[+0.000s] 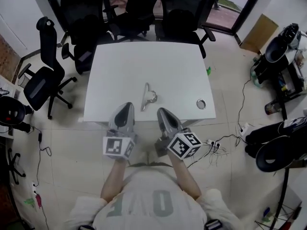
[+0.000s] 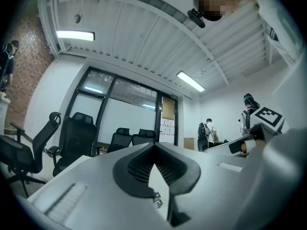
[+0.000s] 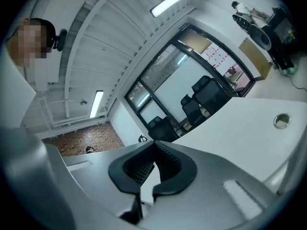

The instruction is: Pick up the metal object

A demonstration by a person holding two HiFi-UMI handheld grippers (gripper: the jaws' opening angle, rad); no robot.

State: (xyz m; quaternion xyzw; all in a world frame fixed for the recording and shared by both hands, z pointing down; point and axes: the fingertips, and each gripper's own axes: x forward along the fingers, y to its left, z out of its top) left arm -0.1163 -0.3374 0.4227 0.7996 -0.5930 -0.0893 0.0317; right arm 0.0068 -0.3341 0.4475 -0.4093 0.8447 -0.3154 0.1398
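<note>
The metal object, a thin bent silver piece with a ring-shaped end, lies on the white table near its front edge. Both grippers hover at that edge, just short of it and pointing level across the table. My left gripper sits below and left of the object, with its jaws together and nothing in them. My right gripper sits below and right of it, also shut and empty. In the left gripper view the tips meet, and a glint of the metal object shows through the gap below them. The right gripper view shows its tips closed over bare table.
A round metal grommet is set into the table's front right corner, also seen as a grommet in the right gripper view. Black office chairs stand at the left and behind the table. Cables and equipment lie on the floor at the right.
</note>
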